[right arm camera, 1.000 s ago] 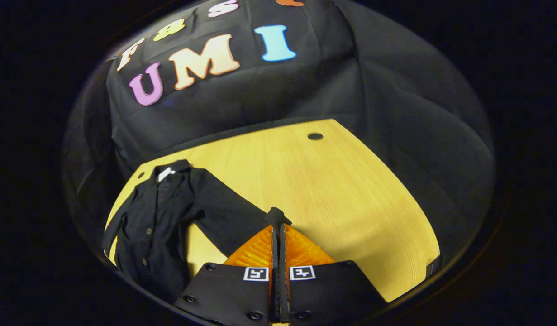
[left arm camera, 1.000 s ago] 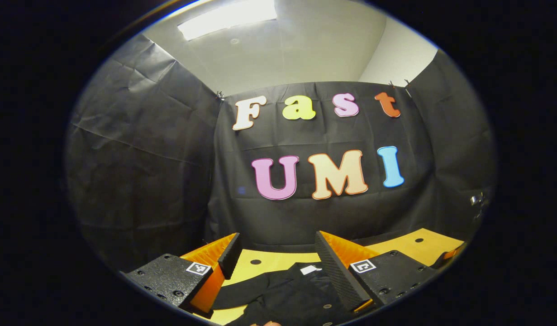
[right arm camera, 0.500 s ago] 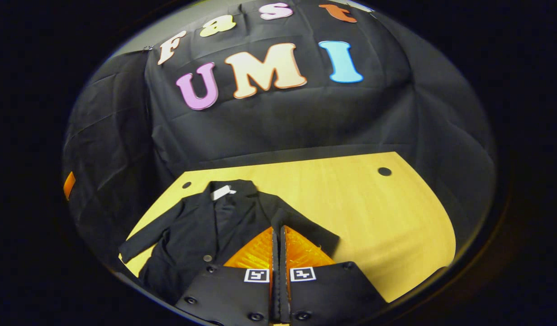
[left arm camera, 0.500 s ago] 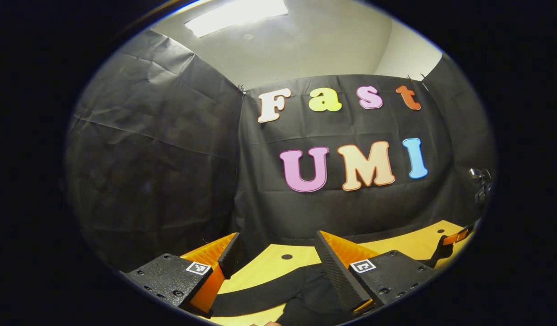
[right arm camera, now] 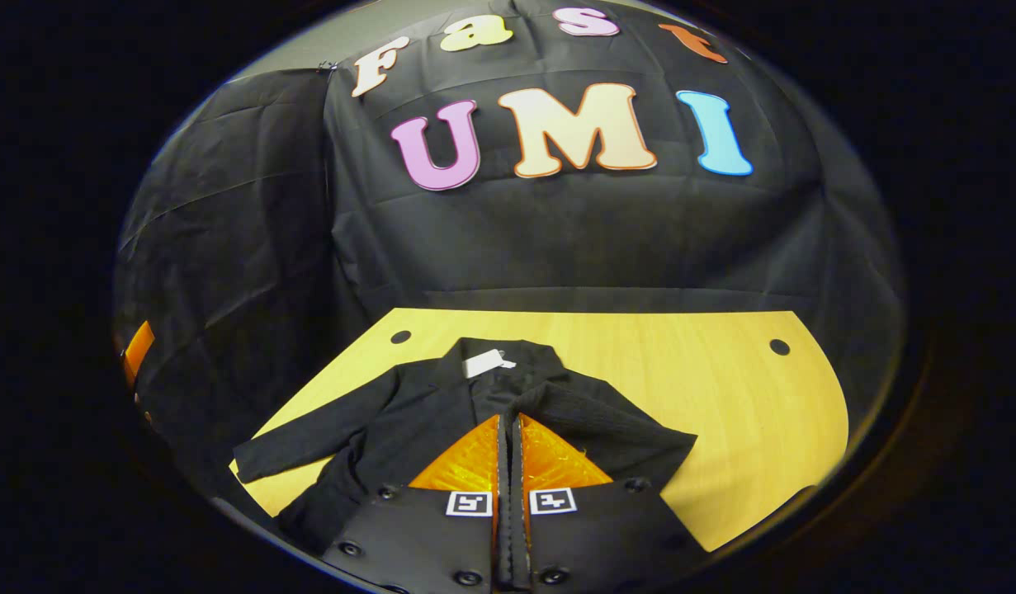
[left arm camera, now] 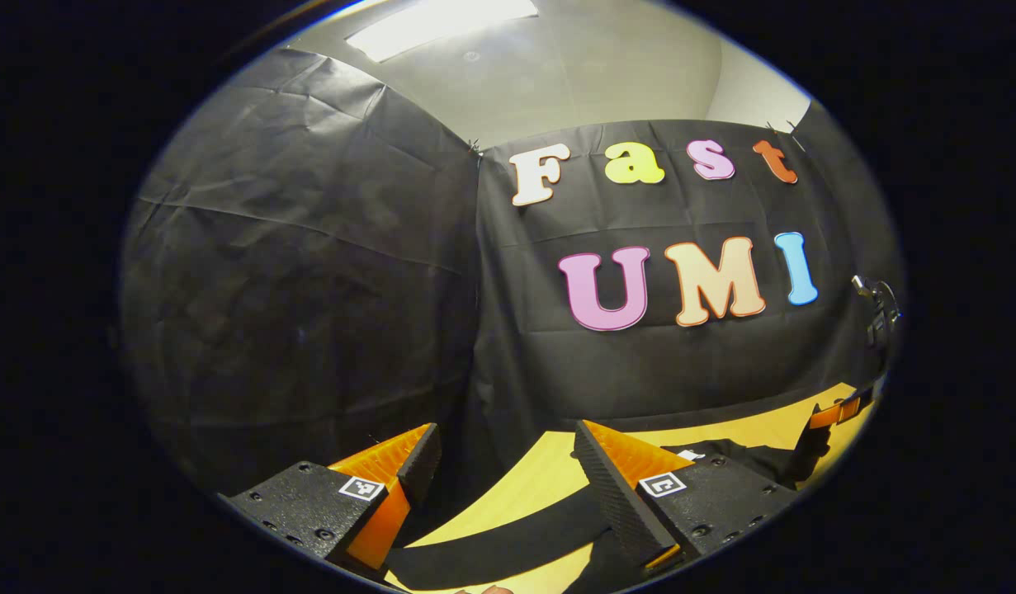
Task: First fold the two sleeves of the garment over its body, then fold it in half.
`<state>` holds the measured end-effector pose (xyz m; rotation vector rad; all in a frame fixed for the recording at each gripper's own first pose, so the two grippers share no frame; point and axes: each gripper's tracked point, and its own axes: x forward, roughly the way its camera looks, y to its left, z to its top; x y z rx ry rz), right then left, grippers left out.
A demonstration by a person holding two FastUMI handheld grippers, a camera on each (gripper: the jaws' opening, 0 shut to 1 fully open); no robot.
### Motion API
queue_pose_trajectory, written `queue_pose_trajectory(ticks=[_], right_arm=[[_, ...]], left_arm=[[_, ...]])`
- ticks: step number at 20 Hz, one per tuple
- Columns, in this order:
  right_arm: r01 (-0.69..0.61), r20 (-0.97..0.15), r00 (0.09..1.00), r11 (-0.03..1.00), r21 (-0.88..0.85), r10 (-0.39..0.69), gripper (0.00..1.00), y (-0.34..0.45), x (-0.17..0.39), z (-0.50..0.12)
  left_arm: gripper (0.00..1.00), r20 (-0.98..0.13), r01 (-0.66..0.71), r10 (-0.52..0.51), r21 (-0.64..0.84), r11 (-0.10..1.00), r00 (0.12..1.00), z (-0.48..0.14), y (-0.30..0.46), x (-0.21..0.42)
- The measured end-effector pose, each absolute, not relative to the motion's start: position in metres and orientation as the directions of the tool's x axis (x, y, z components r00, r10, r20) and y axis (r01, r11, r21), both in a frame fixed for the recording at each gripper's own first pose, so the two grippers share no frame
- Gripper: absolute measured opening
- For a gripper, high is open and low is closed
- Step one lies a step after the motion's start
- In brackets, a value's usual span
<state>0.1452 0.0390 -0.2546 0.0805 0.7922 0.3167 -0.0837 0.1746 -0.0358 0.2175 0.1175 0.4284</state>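
Note:
A black jacket [right arm camera: 408,412] lies flat on the yellow wooden table [right arm camera: 706,388], collar and white label at the far side. My right gripper [right arm camera: 508,417] is shut on the jacket's right sleeve [right arm camera: 615,425], which is drawn across the body toward the middle. The left sleeve [right arm camera: 309,441] stretches out flat to the left. In the left gripper view my left gripper [left arm camera: 508,445] is open with nothing between its fingers, above that sleeve [left arm camera: 491,544], a dark band on the table [left arm camera: 541,483]. At the far right the right gripper [left arm camera: 829,417] hovers over the jacket [left arm camera: 747,458].
Black cloth walls close the booth behind and on both sides of the table. Small round holes [right arm camera: 778,346] sit near the table's far corners. Bare wood lies to the right of the jacket. A bit of the left gripper [right arm camera: 136,351] shows at the left edge.
My right gripper has carried the right sleeve leftward, from lying out on the table to across the jacket's body. The left gripper has shifted left, over the left sleeve, still open.

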Motion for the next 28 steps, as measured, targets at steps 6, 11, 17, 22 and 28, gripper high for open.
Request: queue_pose_trajectory(ticks=[6, 11, 17, 22, 28], right_arm=[[-0.336, -0.689, 0.63, 0.926, 0.175, 0.359, 0.02, 0.109, 0.153, -0.26], [-0.379, -0.712, 0.592, 0.91, 0.167, 0.377, 0.02, 0.162, 0.161, -0.276], [-0.402, -0.725, 0.561, 0.897, 0.183, 0.4, 0.02, 0.218, 0.173, -0.292], [-0.389, -0.706, 0.584, 0.902, 0.19, 0.4, 0.21, 0.246, 0.184, -0.293], [-0.356, -0.657, 0.675, 0.928, 0.11, 0.336, 0.97, 0.231, 0.198, -0.279]], left_arm=[[0.99, -0.097, -0.421, 0.452, 0.237, 0.876, 0.887, -0.049, 0.221, -0.086], [0.99, -0.14, -0.416, 0.456, 0.242, 0.876, 0.879, -0.07, 0.253, -0.085], [0.99, -0.195, -0.424, 0.472, 0.243, 0.872, 0.859, -0.095, 0.288, -0.091], [0.98, -0.289, -0.394, 0.465, 0.27, 0.878, 0.837, -0.136, 0.307, -0.105], [0.92, -0.461, -0.355, 0.433, 0.251, 0.901, 0.774, -0.202, 0.317, -0.125]])
